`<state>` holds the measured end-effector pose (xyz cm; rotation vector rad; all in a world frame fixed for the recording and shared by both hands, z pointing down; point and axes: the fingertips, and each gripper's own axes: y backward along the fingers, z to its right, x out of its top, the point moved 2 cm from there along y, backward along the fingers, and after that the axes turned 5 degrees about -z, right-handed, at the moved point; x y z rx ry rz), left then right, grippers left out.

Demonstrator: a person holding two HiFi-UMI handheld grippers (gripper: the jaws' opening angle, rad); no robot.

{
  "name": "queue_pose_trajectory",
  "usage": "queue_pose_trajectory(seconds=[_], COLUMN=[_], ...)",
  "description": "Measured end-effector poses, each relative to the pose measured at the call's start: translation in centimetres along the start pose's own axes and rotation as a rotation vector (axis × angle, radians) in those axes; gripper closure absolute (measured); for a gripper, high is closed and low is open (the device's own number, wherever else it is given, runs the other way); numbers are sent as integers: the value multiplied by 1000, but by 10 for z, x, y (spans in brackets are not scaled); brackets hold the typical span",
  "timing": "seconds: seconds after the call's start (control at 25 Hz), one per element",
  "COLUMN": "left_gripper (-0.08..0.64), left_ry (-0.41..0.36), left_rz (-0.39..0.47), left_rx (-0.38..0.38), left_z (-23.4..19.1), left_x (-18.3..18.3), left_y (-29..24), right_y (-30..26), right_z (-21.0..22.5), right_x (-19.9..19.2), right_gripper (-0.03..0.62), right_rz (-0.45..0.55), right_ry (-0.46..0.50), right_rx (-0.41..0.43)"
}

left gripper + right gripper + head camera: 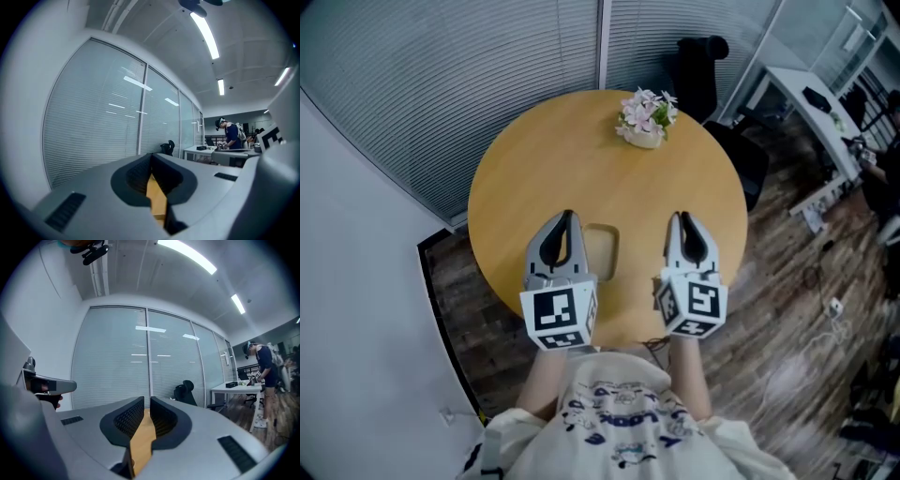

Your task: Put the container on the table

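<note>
A round wooden table (534, 178) fills the middle of the head view. On it, near the front edge, lies a faint rounded-rectangular container (602, 251), tan or see-through like the tabletop. My left gripper (567, 217) hovers just left of it and my right gripper (679, 217) just right of it, both pointing away from me. Each has its jaws together with nothing between them. In the left gripper view (151, 157) and the right gripper view (146, 399), only a sliver of tabletop shows between the closed jaws. Neither gripper touches the container.
A small pot of pink flowers (645, 120) stands at the table's far edge. Behind it are a black office chair (701, 66) and a glass wall with blinds. A white desk (811, 103) stands at right, and a person (262, 366) works there.
</note>
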<state>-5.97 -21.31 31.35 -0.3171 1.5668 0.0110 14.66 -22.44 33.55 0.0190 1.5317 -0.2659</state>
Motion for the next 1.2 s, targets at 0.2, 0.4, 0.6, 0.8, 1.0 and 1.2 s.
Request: queue_pose_trajectory(seconds=[0.2,0.4,0.6,0.8,1.0,1.2], left_gripper=[555,555,555,555,555,555], left_ry=[-6,-6,-8,-5,-4,-9], left_rz=[11,9,8,5,-2,-5], left_rx=[-2,1,1,-3,-7,-7], left_z=[4,5,6,8,9,10], left_x=[4,2,2,1,0,-1], left_y=[4,4,5,6,5,5], right_y=[5,5,7,9,9,9], right_z=[1,-1,0,2,1,1], right_x=[6,5,5,6,4,4], right_gripper=[552,552,552,552,552,552], right_rz=[23,22,18,18,14,13], right_ry=[-6,-1,-2,-5,-4,-2], right_rx=[6,21,12,7,7,12])
